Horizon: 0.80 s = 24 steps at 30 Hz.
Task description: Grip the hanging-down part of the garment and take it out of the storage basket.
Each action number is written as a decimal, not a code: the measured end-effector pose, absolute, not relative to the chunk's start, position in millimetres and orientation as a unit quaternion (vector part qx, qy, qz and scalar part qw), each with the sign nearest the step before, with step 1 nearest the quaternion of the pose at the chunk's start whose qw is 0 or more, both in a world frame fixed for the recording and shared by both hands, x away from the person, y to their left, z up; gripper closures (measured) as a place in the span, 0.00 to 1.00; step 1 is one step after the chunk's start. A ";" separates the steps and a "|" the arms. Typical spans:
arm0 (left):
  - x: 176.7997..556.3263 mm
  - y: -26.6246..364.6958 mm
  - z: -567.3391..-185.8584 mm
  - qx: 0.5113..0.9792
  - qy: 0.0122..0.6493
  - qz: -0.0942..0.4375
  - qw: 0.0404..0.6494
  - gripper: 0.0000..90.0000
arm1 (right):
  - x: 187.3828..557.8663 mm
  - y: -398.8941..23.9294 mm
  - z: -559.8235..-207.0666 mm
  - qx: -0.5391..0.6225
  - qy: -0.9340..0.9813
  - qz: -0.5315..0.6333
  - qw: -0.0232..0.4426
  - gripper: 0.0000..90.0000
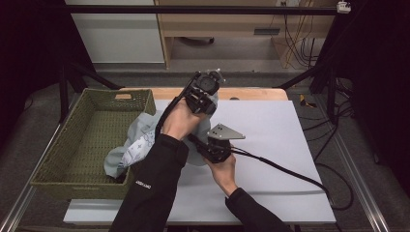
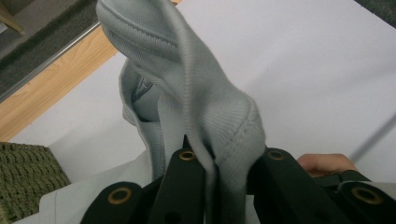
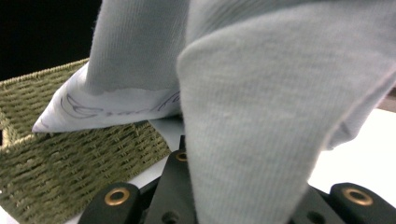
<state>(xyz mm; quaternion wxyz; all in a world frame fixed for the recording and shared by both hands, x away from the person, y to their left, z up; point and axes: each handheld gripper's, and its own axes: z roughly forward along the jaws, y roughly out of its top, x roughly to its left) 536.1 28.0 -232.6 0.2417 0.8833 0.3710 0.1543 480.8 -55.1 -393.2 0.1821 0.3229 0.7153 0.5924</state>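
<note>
Both my tongs clamp the grey garment (image 1: 140, 145), left tongs (image 1: 205, 94) high at its ribbed end, right tongs (image 1: 212, 147) lower, its length trailing left from me over the basket (image 1: 63, 159) rim beside the bench (image 1: 280, 145).

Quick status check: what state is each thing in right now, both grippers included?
Left gripper: shut on garment's ribbed edge.
Right gripper: shut on garment.
Garment: pale blue, lifted, draped over basket's rim onto the table.
Basket: upright, part of garment inside.

Pale grey-blue garment (image 1: 140, 145) (white printed panel), olive-green woven basket (image 1: 92, 130), black fingers (image 2: 187, 186).
</note>
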 end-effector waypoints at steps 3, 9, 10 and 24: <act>535.1 28.3 -230.3 0.884 0.368 0.155 0.243 0.92 | 476.2 -63.3 -389.0 0.316 0.719 0.591 0.187 0.96; 532.4 25.2 -228.4 0.882 0.367 0.157 0.251 0.92 | 472.0 -78.7 -386.7 0.312 0.721 0.586 0.198 0.96; 532.3 24.7 -228.4 0.882 0.367 0.157 0.251 0.92 | 471.2 -82.9 -386.8 0.305 0.723 0.586 0.205 0.96; 529.5 4.9 -229.4 0.895 0.343 0.152 0.242 0.92 | 448.1 -131.9 -372.1 0.291 0.731 0.583 0.202 0.96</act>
